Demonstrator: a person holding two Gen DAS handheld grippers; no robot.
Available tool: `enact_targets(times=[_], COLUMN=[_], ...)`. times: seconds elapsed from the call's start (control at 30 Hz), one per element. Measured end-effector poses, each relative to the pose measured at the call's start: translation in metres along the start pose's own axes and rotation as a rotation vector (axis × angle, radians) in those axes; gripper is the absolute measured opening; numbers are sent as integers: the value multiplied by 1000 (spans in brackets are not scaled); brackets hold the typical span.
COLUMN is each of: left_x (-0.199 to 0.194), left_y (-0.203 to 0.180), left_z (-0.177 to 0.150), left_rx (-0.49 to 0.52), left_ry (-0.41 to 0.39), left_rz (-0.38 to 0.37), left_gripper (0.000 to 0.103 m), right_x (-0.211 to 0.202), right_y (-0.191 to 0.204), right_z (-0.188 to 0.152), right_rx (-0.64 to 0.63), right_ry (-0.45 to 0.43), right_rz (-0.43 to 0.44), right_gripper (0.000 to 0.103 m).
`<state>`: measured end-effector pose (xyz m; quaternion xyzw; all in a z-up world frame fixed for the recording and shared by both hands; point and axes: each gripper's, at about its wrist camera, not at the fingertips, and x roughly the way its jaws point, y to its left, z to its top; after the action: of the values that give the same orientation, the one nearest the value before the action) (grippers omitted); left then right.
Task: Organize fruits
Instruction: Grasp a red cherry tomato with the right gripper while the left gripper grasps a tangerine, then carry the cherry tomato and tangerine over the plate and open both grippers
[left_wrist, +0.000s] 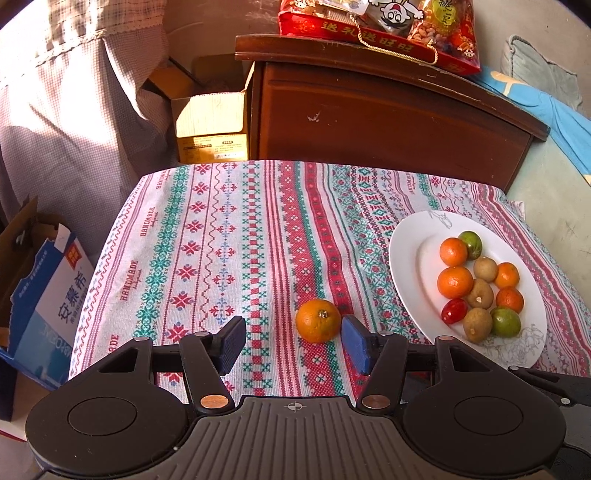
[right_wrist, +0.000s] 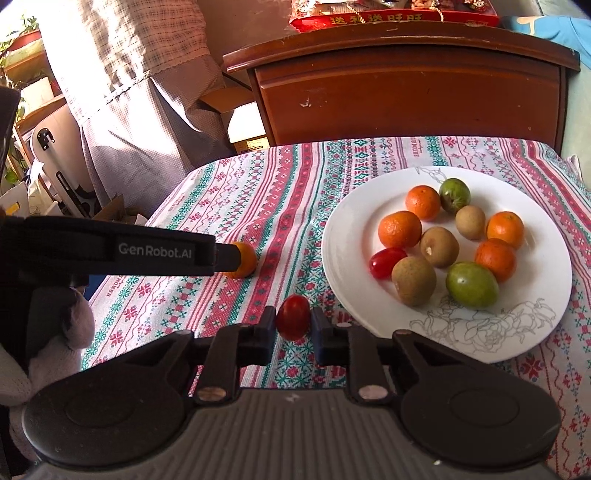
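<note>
Patterned tablecloth: right gripper angled down, clamping cherry tomato; left gripper half-open beside orange.

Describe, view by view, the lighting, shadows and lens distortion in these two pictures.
Left wrist view: warm low sunlight, the orange bright, the tablecloth edges bowed by the fisheye. Right wrist view: the same sun glares off the white plate; the left gripper's side sits dark in shadow; corners vignetted black.
</note>
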<state>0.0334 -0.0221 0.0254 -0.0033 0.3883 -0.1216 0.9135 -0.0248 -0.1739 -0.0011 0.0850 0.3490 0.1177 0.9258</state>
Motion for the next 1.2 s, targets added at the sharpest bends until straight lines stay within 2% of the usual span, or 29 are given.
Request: enact_targets(times=[0.17, 0.33, 0.6, 0.67, 0.9, 1.07, 1.2], left_x=[6, 15, 25, 25, 18, 3, -9], left_y=[-6, -13, -20, -20, -16, -17, -25], left_z=[-2, -5, -11, -11, -5, 8, 20], left_rx=[13, 36, 83, 86, 27, -21, -16], left_ry=[-4, -5, -23, -27, -29, -74, -116], left_rz=[-22, -13, 24, 18, -12, -50, -77], left_gripper=[52, 49, 37, 28, 28, 28, 28], right_x=[-3, -6, -8, -8, -19, -33, -44], right_y=[-3, -7, -9, -10, -12, -16, -24], right_z=[0, -1, -1, -1, 4, 16, 30], right_rx=[10, 24, 34, 37, 52, 67, 86], right_ry=[1, 6, 6, 7, -21, -70, -113], right_rz=[0, -4, -1, 2, 10, 12, 4], right_gripper=[19, 19, 20, 20, 20, 19, 19])
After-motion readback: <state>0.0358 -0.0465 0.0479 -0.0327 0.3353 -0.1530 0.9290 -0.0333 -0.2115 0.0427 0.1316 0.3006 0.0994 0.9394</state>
